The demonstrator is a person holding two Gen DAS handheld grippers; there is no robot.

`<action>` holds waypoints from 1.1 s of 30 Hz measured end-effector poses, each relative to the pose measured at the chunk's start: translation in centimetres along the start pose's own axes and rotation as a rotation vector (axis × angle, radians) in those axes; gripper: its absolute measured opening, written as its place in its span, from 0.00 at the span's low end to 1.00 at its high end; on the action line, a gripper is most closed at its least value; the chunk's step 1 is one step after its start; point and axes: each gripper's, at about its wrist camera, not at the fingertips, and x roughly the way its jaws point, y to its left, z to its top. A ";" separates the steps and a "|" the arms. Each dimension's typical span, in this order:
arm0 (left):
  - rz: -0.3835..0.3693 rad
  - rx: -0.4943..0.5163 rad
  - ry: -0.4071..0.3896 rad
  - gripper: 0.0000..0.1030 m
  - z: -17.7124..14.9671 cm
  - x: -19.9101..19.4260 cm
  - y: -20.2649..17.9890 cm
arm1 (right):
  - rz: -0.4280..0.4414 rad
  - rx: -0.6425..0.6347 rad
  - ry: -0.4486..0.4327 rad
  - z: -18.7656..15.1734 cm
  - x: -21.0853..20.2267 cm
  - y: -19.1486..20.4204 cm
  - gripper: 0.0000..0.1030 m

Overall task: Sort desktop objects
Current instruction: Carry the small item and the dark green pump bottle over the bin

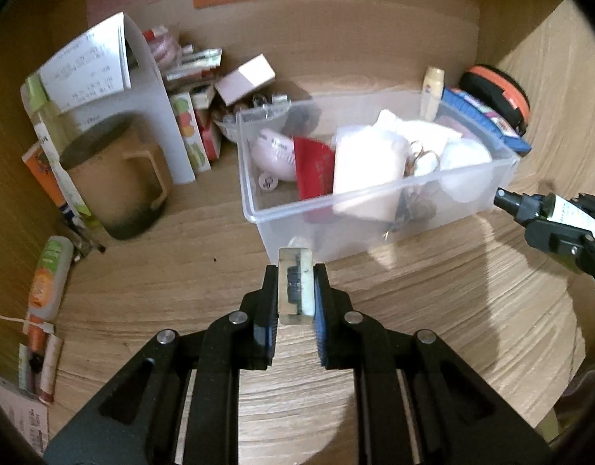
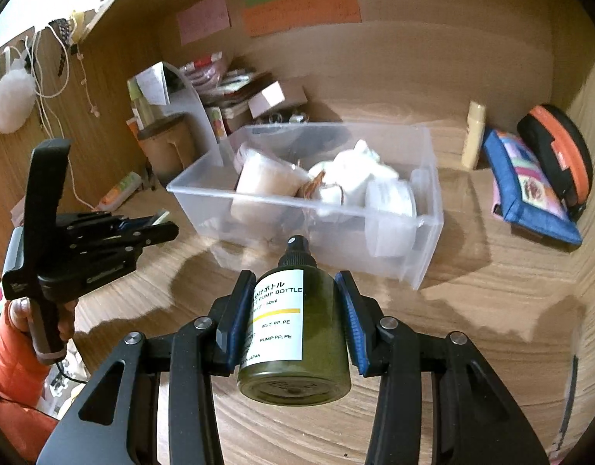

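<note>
The left gripper (image 1: pixel 296 290) is clamped tight on a small clear block (image 1: pixel 295 285), its blue pads pressing both flat sides. The block's long axis runs along the fingers, its far end poking past the tips toward the clear plastic bin (image 1: pixel 258 209). It looks like a transparent slab with a dark, ridged strip inside and a pale edge on the right. It hangs above the wooden desk (image 1: pixel 142 283), just short of the bin's near wall.

The right gripper (image 2: pixel 293 317) is closed partway around a dark olive pump bottle (image 2: pixel 297 333), pads on either side of its round body. The bottle lies along the fingers, black nozzle pointing away toward the bin (image 2: pixel 425 240), base toward the camera. A white label with printed text and a yellow bar covers its upper side.

The bin holds white bundles and a red piece (image 1: pixel 314 166). A brown mug (image 1: pixel 115 178) stands left of it.
</note>
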 end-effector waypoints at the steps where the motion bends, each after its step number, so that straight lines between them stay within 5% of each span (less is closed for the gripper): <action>1: 0.001 0.001 -0.012 0.15 0.2 -0.4 0.0 | -0.002 -0.001 -0.007 0.3 -0.2 0.0 0.38; 22: -0.051 -0.007 -0.087 0.15 5.7 -0.2 1.3 | -0.029 0.007 -0.082 6.0 1.3 -2.2 0.38; 33: -0.089 -0.007 -0.046 0.15 7.3 3.1 1.5 | -0.038 0.042 -0.049 9.3 5.8 -4.3 0.38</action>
